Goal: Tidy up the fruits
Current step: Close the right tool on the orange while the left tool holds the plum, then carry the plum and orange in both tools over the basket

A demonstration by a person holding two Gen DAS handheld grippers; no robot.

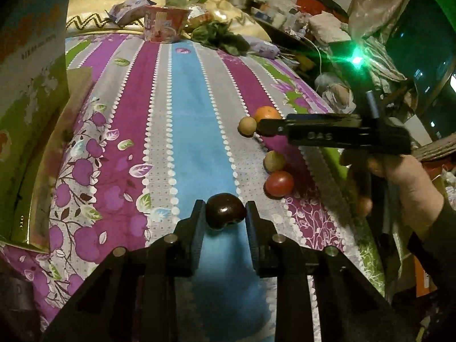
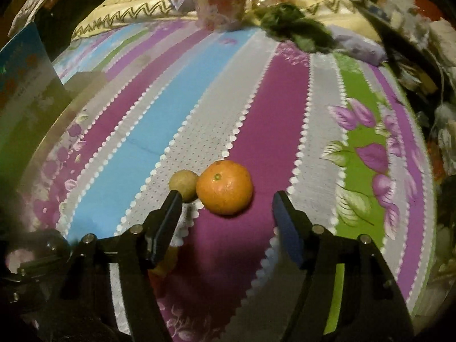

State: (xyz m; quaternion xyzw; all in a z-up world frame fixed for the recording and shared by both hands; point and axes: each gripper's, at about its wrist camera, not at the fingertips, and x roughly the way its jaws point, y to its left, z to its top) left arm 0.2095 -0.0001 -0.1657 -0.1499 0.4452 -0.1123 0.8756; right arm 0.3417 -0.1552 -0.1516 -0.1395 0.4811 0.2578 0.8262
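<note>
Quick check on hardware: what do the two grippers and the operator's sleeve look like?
Both are black linkage grippers with silver pivot pins. The left gripper has ribbed black pads. The right gripper has blue-faced pads, and raised lettering on its body in the left view. The sleeve is dark.

a striped floral bedsheet covers the bed. at its far end stand a red noodle cup, dark leafy greens and a cream quilt.

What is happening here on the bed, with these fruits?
A person is sorting fruit on a striped bedsheet with two handheld grippers. The left gripper is shut on a dark, glossy fruit. The right gripper is open, its fingers not touching the orange lying beside a small tan fruit.
</note>
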